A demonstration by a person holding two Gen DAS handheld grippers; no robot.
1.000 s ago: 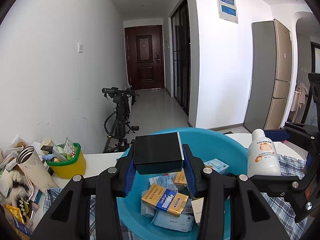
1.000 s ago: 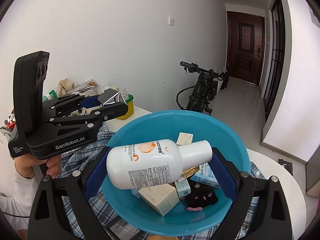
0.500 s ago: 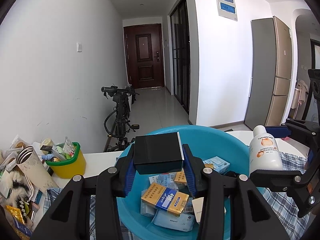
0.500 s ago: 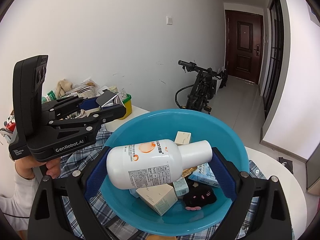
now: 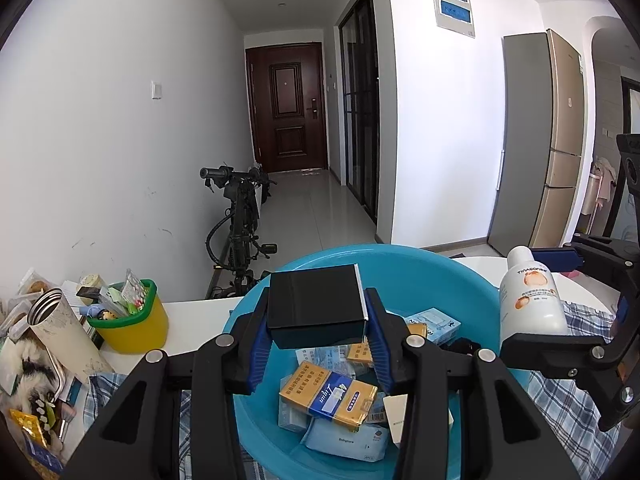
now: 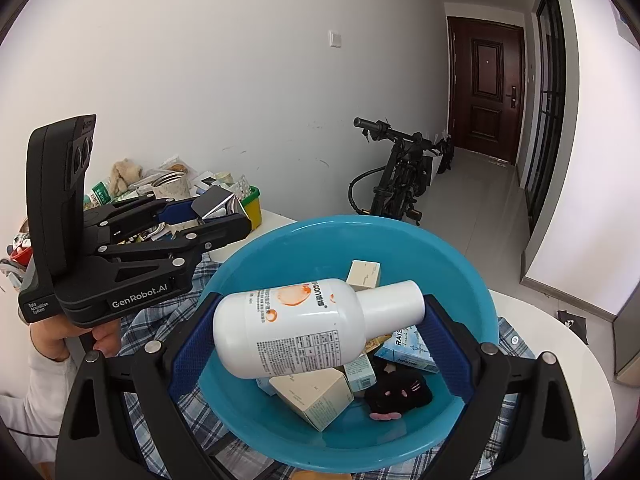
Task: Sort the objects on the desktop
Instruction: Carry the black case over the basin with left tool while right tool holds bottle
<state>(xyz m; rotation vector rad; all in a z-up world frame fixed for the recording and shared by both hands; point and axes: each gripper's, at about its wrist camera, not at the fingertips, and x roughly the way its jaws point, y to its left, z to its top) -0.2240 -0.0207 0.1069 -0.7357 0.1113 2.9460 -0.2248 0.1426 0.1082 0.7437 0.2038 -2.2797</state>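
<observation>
My left gripper (image 5: 316, 332) is shut on a black box (image 5: 316, 304), holding it above a blue basin (image 5: 460, 276). In the right wrist view the same gripper (image 6: 224, 212) and box (image 6: 210, 200) sit at the left, beside the basin (image 6: 360, 224). My right gripper (image 6: 322, 316) is shut on a white bottle with an orange label (image 6: 312, 324). The bottle lies lengthwise between the blue pads, over the basin. In the left wrist view the bottle (image 5: 530, 296) and right gripper (image 5: 552, 300) hang at the basin's right rim.
The basin holds several small boxes, a yellow-and-blue carton (image 5: 328, 396), a beige box (image 6: 316, 396) and a black plush (image 6: 400, 392). It rests on a plaid cloth (image 5: 568, 400) on a white table (image 5: 192, 320). A yellow cup (image 5: 132, 324), a tumbler (image 5: 56, 328) and clutter crowd the left. A bicycle (image 5: 240, 220) stands behind.
</observation>
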